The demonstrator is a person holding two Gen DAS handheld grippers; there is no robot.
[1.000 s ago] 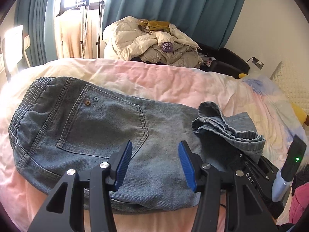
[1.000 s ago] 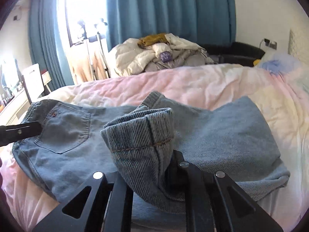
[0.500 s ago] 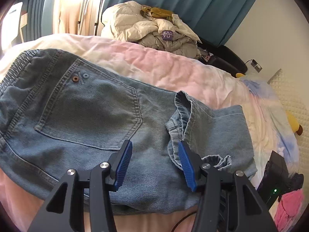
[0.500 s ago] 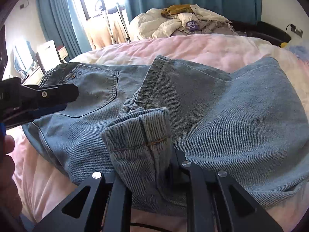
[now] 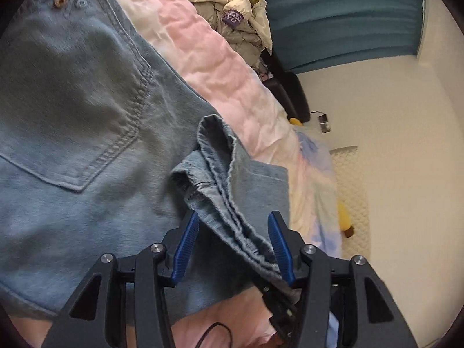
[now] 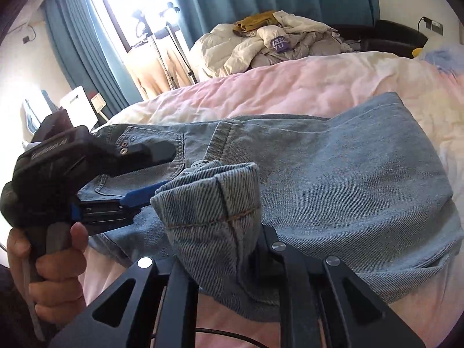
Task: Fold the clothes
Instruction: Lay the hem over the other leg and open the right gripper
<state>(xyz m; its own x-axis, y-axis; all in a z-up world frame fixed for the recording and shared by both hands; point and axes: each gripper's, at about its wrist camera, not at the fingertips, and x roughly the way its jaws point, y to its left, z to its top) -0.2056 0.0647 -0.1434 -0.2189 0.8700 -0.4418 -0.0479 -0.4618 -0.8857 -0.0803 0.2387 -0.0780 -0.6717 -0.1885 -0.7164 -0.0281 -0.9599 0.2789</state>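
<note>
**Two grippers now meet at the same trouser hem**

Half a second ago the left gripper (image 5: 233,242) was hanging above the middle of the jeans (image 5: 87,133) with nothing between its fingers. Now it is lower and closer, and its open blue fingers (image 5: 185,246) stand on either side of the bunched hem edge (image 5: 229,203) in the lower centre of the left wrist frame. They are not closed on it yet. The right gripper (image 6: 220,249) keeps its hold: its fingers are clamped on the rolled hem (image 6: 211,200), which stands up as a thick cuff in the lower centre of the right wrist frame. In that view the left gripper (image 6: 145,197) comes in from the left side, its blue tip just beside the cuff.

I judge that the leg end, already carried over toward the seat part, will soon be held at two places, so the fold can be laid flat and straight.

The jeans lie on the bed (image 6: 290,87), on a soft pink and cream cover with small wrinkles. The denim is light blue, washed, thick, with a diagonal weave and double stitching around the back pocket (image 5: 72,92). A copper rivet (image 5: 60,1) shows in the upper left. Such cloth is heavy and stiff at the seams, so the hem probably keeps its rolled shape.
</note>
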